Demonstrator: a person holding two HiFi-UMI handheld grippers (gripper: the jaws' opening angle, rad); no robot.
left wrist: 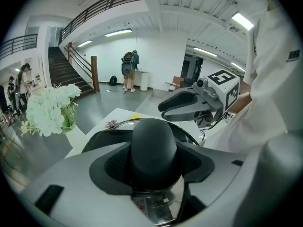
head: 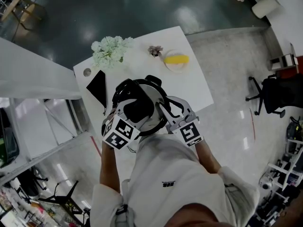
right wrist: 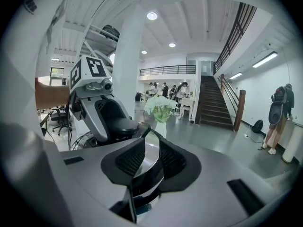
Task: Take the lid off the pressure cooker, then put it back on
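The pressure cooker (head: 147,94) stands at the near edge of the white table (head: 189,86), its steel lid (left wrist: 120,123) on it. My left gripper (head: 135,109) comes in from the left and is shut on the lid's black knob (left wrist: 152,148), which fills the space between its pads. In the right gripper view that same gripper (right wrist: 116,124) sits on the knob. My right gripper (head: 165,110) reaches the cooker's right side, its jaws shut on a black side handle (right wrist: 147,186), with the shiny lid (right wrist: 151,145) just beyond. The pot's body is hidden under the grippers.
A vase of white flowers (head: 111,51), a small dried flower (head: 155,50), a plate with something yellow (head: 176,59) and a flat black slab (head: 98,86) lie on the table's far half. An office chair (head: 274,93) stands to the right on the floor.
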